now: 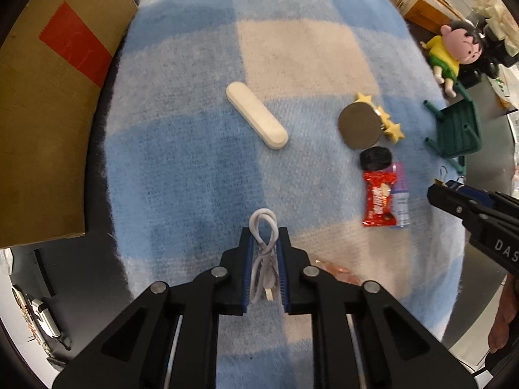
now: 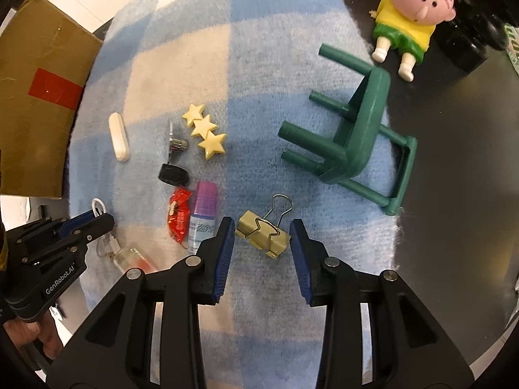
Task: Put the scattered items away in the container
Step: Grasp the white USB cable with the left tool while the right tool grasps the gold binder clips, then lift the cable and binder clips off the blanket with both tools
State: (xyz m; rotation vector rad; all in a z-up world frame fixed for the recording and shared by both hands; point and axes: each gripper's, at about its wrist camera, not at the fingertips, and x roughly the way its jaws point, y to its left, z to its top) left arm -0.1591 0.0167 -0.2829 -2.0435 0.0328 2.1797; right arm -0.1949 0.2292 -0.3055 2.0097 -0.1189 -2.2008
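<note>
Left wrist view: left gripper [image 1: 264, 243] fingers pinch one coiled white USB cable [image 1: 263, 253] for lifting toward the brown cardboard box [image 1: 48, 129], frame left. Right wrist view: right gripper [image 2: 262, 230] fingers spread wide, straddling one gold binder clip [image 2: 262, 235]; three cream stars [image 2: 204, 131] lie above.

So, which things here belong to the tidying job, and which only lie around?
Job: looped white cable in left gripper; gold binder clip between open right gripper; brown cardboard box.

Around: cartoon boy figurine; checked blue blanket.
</note>
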